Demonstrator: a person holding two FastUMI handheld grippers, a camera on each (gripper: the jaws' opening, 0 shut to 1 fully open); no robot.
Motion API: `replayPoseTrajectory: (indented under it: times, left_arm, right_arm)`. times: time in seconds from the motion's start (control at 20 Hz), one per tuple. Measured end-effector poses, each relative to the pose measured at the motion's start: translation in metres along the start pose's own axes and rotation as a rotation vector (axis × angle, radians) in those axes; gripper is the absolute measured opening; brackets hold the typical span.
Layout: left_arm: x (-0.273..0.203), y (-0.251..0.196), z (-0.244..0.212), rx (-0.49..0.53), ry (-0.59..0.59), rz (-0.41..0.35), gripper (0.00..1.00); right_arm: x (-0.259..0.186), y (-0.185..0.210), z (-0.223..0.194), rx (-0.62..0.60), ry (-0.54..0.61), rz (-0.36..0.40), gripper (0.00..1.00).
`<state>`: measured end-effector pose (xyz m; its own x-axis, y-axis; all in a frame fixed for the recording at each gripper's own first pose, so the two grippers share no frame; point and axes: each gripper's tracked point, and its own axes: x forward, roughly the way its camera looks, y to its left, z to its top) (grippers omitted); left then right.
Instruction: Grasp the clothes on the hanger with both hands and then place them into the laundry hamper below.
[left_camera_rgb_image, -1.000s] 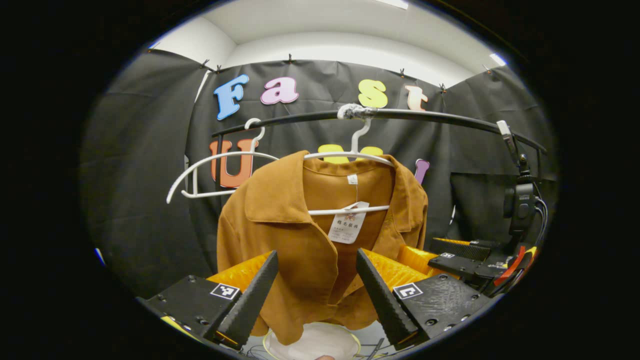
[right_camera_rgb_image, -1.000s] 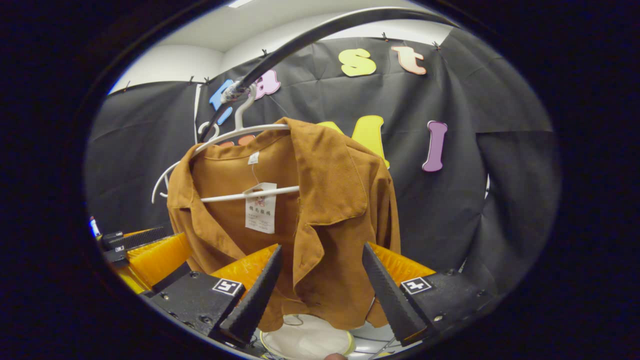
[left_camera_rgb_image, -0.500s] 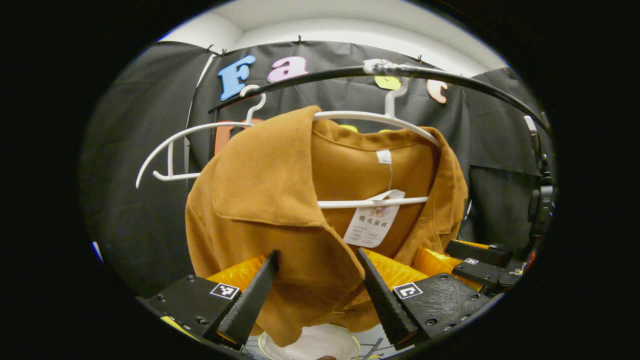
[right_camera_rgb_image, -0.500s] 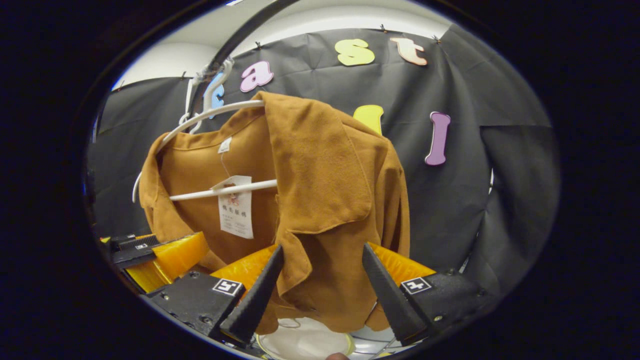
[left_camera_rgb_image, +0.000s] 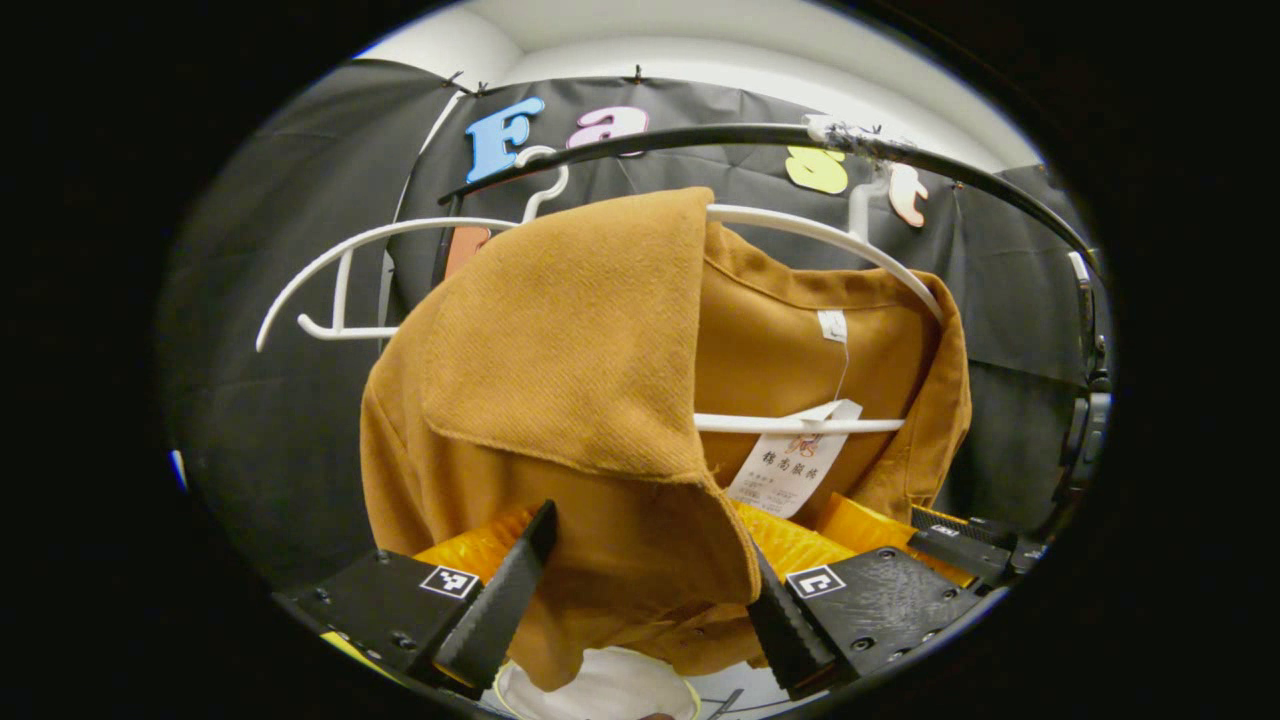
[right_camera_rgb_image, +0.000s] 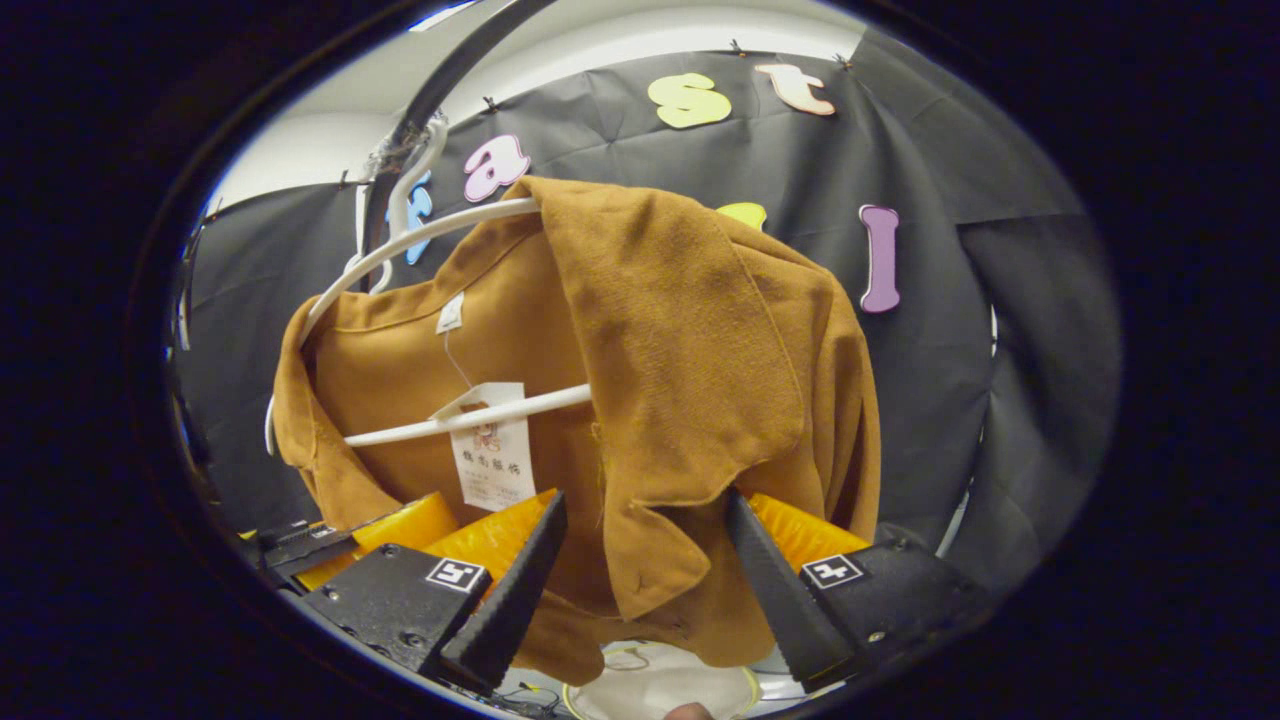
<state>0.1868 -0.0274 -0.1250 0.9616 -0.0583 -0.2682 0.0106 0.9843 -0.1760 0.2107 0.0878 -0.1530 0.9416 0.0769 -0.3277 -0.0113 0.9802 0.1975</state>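
Observation:
A brown jacket (left_camera_rgb_image: 560, 360) hangs on a white hanger (left_camera_rgb_image: 810, 228) from a black rail (left_camera_rgb_image: 700, 134). A paper tag (left_camera_rgb_image: 790, 468) dangles inside its collar. My left gripper (left_camera_rgb_image: 640, 600) is open, its fingers standing either side of the jacket's left lapel and front, and the cloth reaches down between them. In the right gripper view, the same jacket (right_camera_rgb_image: 690, 360) hangs on its hanger (right_camera_rgb_image: 440, 232). My right gripper (right_camera_rgb_image: 640, 590) is open with the other lapel's tip between its spread fingers. The white hamper with a yellow rim (left_camera_rgb_image: 600, 695) (right_camera_rgb_image: 660, 690) sits below the jacket.
An empty white hanger (left_camera_rgb_image: 340, 272) hangs on the rail left of the jacket. The right gripper (left_camera_rgb_image: 960, 545) shows low at the right of the left gripper view, and the left gripper (right_camera_rgb_image: 300, 545) shows low at the left of the right gripper view. A black device (left_camera_rgb_image: 1085, 430) is clamped by the rail's right end.
Both grippers have moved closer to the jacket, which looms larger. The lapels now reach down between each pair of fingers. Both grippers stay open.

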Motion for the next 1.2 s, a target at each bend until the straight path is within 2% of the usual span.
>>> replayPoseTrajectory:
  times: [0.25,0.3,0.35,0.4,0.45,0.55,0.65,0.8,0.9,1.05,1.2]
  left_arm:
    - [0.012,0.000,0.000,-0.002,-0.014,0.020,0.96]
    - [0.015,-0.001,-0.001,-0.013,-0.018,0.030,1.00]
    - [0.020,-0.001,0.000,-0.024,-0.022,0.045,0.95]
    - [0.022,0.003,0.000,-0.030,-0.025,0.073,0.95]
    - [0.026,0.008,0.000,-0.039,-0.026,0.095,0.82]
    - [0.031,0.017,0.001,-0.050,-0.021,0.136,0.62]
    - [0.034,0.030,0.002,-0.053,-0.023,0.166,0.42]
    - [0.028,0.038,0.006,-0.075,-0.036,0.154,0.13]
    - [0.026,0.038,0.004,-0.107,-0.021,0.113,0.10]
    - [0.015,0.038,0.000,-0.102,0.001,0.083,0.08]
    - [0.001,0.045,0.010,-0.067,-0.041,0.110,0.08]
  right_arm:
    - [0.014,-0.010,-0.002,0.038,0.019,-0.041,1.00]
    - [0.015,-0.015,-0.001,0.038,0.015,-0.057,0.99]
    - [0.013,-0.021,0.001,0.045,0.008,-0.078,0.97]
    - [0.011,-0.026,0.002,0.052,0.008,-0.093,0.89]
    - [0.011,-0.031,0.003,0.064,0.002,-0.101,0.87]
    - [0.010,-0.046,0.008,0.082,-0.018,-0.122,0.63]
    - [0.005,-0.062,0.012,0.093,-0.040,-0.145,0.53]
    - [-0.002,-0.082,0.025,0.122,-0.079,-0.165,0.29]
    - [-0.003,-0.083,0.027,0.148,-0.086,-0.141,0.19]
    - [-0.012,-0.093,0.033,0.170,-0.111,-0.141,0.12]
    - [-0.024,-0.098,0.043,0.171,-0.146,-0.148,0.08]
